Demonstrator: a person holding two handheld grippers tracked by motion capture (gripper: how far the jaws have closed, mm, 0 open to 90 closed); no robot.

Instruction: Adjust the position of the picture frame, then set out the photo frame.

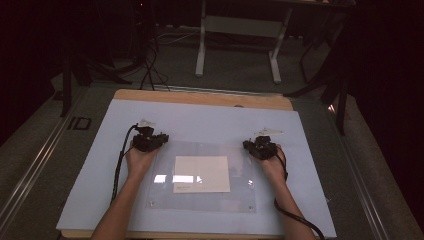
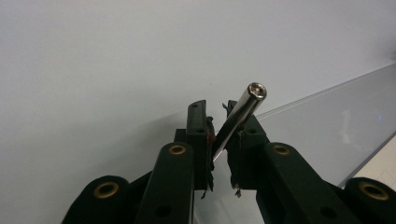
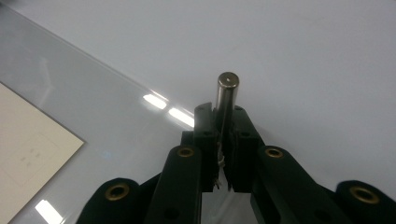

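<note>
Nearest lies a clear acrylic sheet [image 1: 200, 200] over a cream card [image 1: 201, 173] on the table [image 1: 210, 117]. Beyond its far corners, the left claw [image 2: 217, 122] grasps a tilted metal pin [image 2: 240, 114]; the right claw [image 3: 223, 122] clenches another pin [image 3: 226, 95]. Probably straighten the tilted one before inserting.

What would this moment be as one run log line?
left tool: shut on tilted metal pin | right tool: shut on metal pin | clear sheet over paper
</note>
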